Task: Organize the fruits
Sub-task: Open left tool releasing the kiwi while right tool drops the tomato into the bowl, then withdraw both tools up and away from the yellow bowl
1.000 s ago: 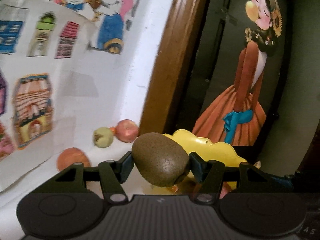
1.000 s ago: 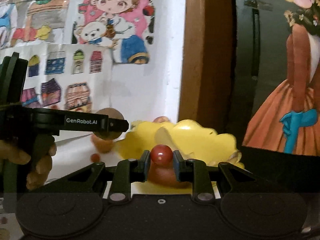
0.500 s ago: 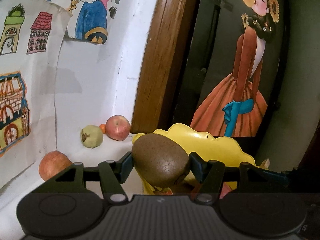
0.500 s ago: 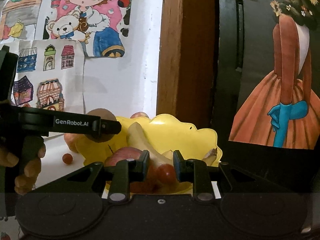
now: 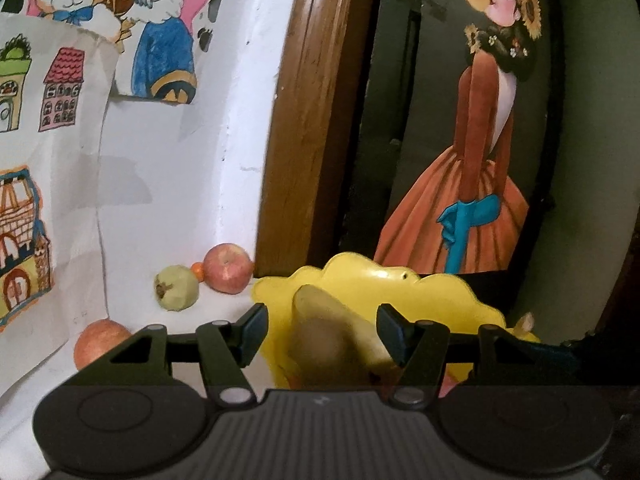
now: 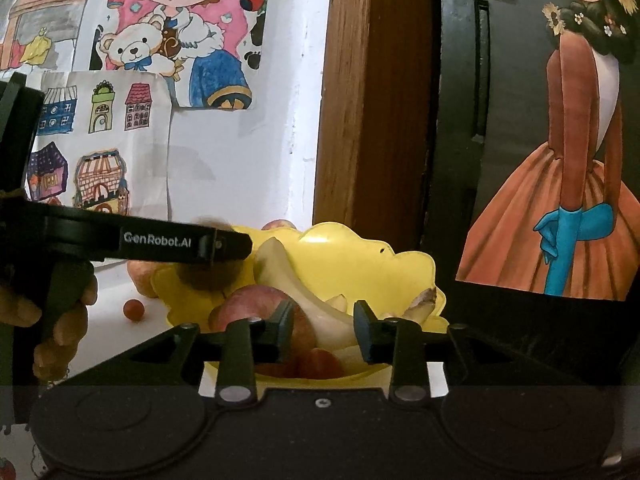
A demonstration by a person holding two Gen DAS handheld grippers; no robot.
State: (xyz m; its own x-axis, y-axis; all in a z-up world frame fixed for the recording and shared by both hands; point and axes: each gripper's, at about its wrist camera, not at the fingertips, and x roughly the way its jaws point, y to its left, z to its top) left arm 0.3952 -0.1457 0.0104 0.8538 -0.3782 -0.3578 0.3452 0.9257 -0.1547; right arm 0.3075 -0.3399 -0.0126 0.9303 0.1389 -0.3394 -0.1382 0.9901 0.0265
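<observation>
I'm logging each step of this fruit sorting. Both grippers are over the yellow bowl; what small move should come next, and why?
Probably lift the left gripper back and head for the green fruit by the wall. Its jaws stand open, the blurred kiwi is dropping into the yellow bowl, and loose fruit waits.

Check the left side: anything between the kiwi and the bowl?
Nothing visible. The kiwi is blurred between the open left gripper's jaws, right over the bowl; only a banana already inside lies close by.

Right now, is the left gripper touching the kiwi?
Apart. In the left wrist view the left gripper stands open, with yellow bowl showing on both sides between its pads and the blurred kiwi.
</observation>
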